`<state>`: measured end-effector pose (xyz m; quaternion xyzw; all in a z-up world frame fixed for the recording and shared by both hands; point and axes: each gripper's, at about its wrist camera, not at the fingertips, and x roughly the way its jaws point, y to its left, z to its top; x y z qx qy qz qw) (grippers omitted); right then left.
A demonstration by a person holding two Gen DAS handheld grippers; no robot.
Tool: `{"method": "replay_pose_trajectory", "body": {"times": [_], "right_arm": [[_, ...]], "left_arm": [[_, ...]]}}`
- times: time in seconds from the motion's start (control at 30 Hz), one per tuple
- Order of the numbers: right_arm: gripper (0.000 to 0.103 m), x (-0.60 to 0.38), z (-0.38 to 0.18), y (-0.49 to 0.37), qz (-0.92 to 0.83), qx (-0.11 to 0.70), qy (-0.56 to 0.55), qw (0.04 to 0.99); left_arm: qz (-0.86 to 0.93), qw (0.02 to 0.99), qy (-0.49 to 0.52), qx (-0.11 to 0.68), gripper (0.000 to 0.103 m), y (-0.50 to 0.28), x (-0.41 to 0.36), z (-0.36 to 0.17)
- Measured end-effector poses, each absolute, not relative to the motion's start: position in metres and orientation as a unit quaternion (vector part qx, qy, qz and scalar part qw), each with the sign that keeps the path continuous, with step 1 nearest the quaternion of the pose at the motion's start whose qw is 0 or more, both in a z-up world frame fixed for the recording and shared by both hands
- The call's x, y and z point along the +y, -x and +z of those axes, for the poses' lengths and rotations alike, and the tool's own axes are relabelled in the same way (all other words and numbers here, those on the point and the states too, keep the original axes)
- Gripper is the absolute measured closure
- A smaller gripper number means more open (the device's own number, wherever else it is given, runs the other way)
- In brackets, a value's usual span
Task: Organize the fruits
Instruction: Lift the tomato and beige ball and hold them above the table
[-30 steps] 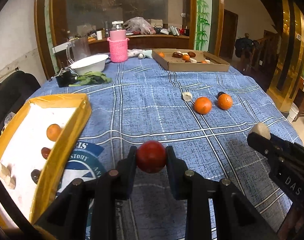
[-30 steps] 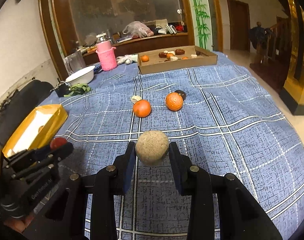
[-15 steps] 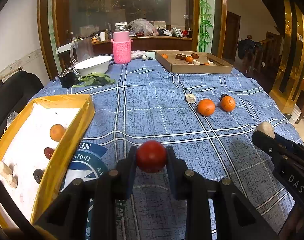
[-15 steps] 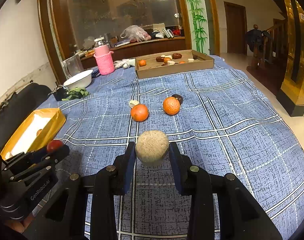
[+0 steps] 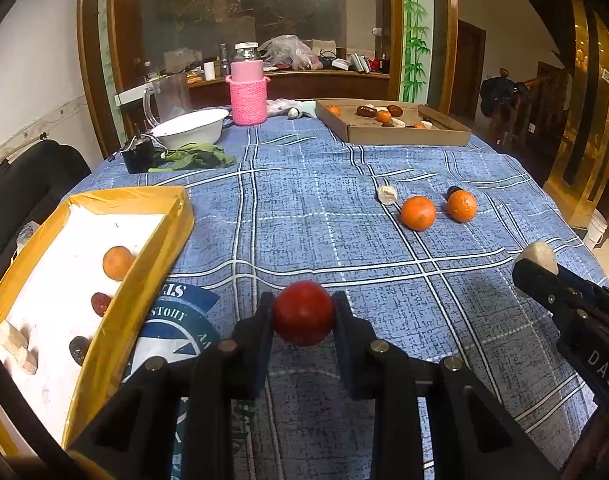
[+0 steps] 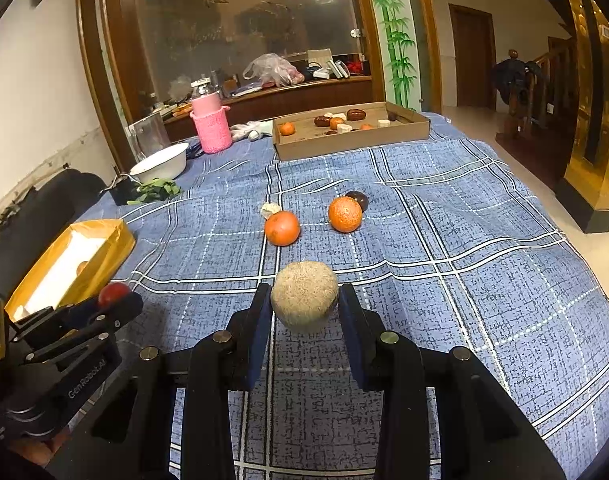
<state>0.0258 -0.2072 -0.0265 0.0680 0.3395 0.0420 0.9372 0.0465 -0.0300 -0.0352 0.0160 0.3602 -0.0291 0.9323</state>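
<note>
My left gripper [image 5: 303,314] is shut on a red round fruit [image 5: 303,312] above the blue checked tablecloth, right of the yellow tray [image 5: 144,272]. The tray holds an orange [image 5: 117,263], dark dates and pale chunks. My right gripper [image 6: 304,304] is shut on a beige rough ball-shaped fruit [image 6: 304,295]; it also shows in the left wrist view [image 5: 538,254]. Two oranges [image 6: 281,227] [image 6: 345,214], a dark fruit [image 6: 358,199] and a pale piece [image 6: 269,210] lie mid-table. A cardboard tray [image 6: 352,142] with fruits stands at the far side.
A pink-sleeved jar [image 5: 247,92], a white bowl [image 5: 188,130], green leaves [image 5: 196,156], a glass jug [image 5: 166,96] and a small black object [image 5: 138,156] stand at the far left. A black chair [image 5: 20,184] is beside the table's left edge.
Both grippers have risen and drawn back slightly, still holding their fruits. The view of the table has tilted lower. Nothing on the table has moved.
</note>
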Motion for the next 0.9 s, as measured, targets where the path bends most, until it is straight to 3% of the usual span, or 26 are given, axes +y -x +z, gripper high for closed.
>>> {"method": "replay_pose_trajectory", "body": {"times": [0.9], "right_arm": [[0.07,-0.2112,-0.0238,-0.0243,0.047,0.335,-0.076,0.938]], "left_arm": [[-0.021,0.933,-0.015,0.359,0.072,-0.0467,-0.0281,-0.0342]]}}
